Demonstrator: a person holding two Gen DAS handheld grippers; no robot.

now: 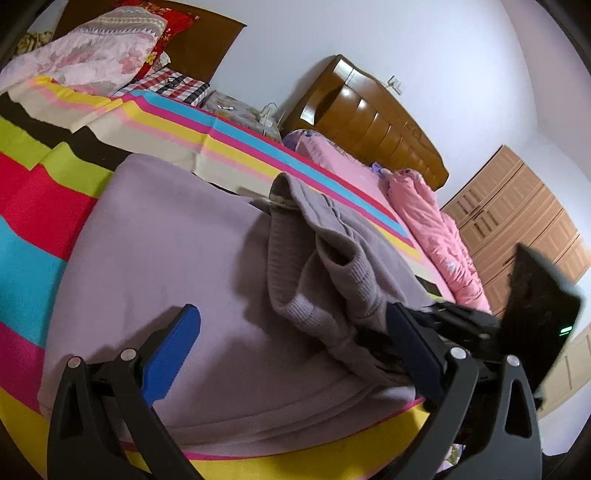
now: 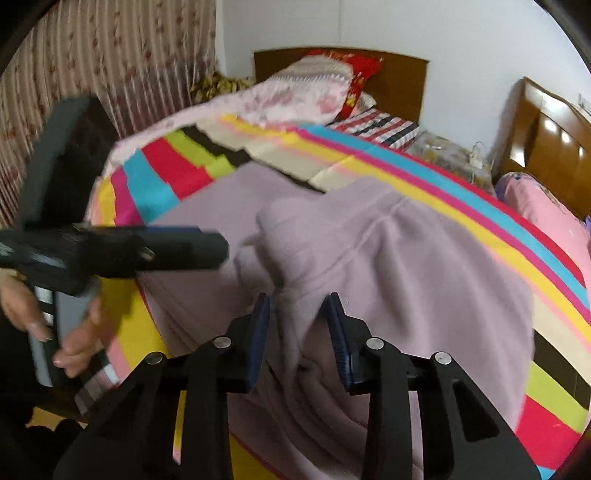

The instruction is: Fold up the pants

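My left hand-held gripper hangs wide open over the lilac pants, holding nothing. The pants lie on the striped bed, their long axis running from the near edge toward the headboard. My right hand-held gripper pinches a raised fold of the cloth between its pads.

White walls, wooden headboard, wardrobe, perhaps striped curtains left
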